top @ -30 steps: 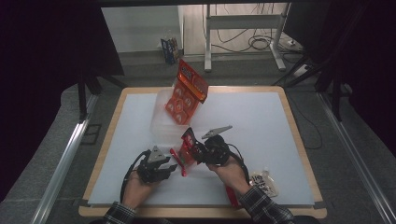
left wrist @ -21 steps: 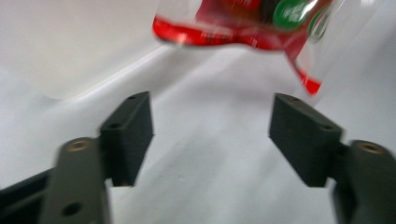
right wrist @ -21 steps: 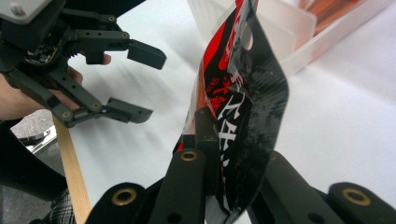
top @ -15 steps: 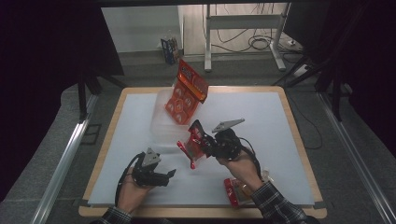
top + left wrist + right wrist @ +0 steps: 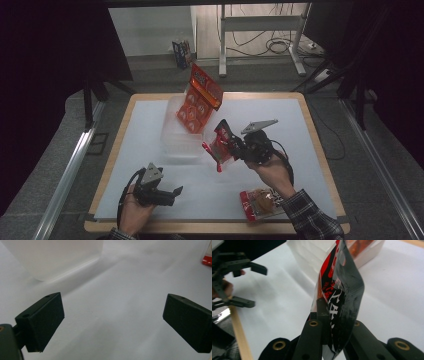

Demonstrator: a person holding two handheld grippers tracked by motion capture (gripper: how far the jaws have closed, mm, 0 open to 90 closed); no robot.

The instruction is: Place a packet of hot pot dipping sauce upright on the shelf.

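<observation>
My right gripper (image 5: pixel 231 145) is shut on a black-and-red snack packet (image 5: pixel 218 146) and holds it upright above the white table top (image 5: pixel 150 125), just right of a clear plastic bin (image 5: pixel 175 137). In the right gripper view the packet (image 5: pixel 340 290) rises from between the pressed jaws of the right gripper (image 5: pixel 329 312). An orange snack packet (image 5: pixel 201 97) leans in the far end of the bin. My left gripper (image 5: pixel 172 196) lies low near the front left. Its jaws have just been opening, and in the left gripper view the left gripper (image 5: pixel 112 315) has nothing between them.
Another red packet of snacks (image 5: pixel 260 202) lies on the table by the right forearm, near the front edge. The table has a wooden rim (image 5: pixel 115 145). The bin's clear wall (image 5: pixel 57 257) stands ahead of the left gripper. A metal stand and cables sit beyond the table.
The right gripper has lifted the black-and-red packet and carried it right and farther from the person. The left gripper has drawn back toward the front left corner and its jaws have spread wide.
</observation>
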